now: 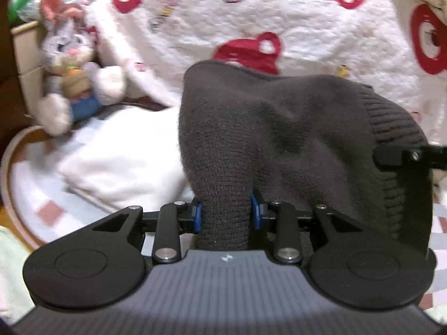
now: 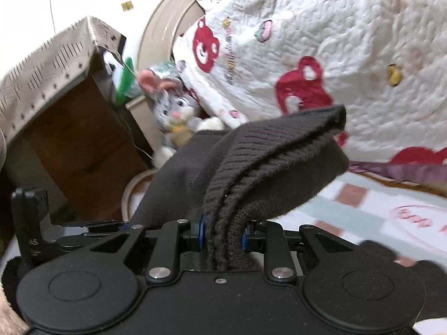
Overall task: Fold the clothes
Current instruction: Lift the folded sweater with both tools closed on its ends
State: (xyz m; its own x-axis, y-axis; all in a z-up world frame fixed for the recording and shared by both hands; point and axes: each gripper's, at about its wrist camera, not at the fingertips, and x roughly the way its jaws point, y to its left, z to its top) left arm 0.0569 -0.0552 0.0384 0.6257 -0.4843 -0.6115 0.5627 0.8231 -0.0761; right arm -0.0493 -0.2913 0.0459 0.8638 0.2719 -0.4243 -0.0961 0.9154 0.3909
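Together, two tools – left tool (image 1: 225,214), right tool (image 2: 223,236) – one sweater (image 1: 279,128)

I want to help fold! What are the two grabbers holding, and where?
Both hold the dark knitted garment: left gripper pinches a plain bunched fold, right gripper its layered ribbed edge.

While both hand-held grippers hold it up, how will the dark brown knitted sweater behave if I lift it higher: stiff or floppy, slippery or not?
Probably floppy: the dark brown knitted sweater sags in soft folds between the left hand-held gripper and the right hand-held gripper. Likely not slippery, as the fuzzy knit bunches thickly between the pads. It seems fairly light.
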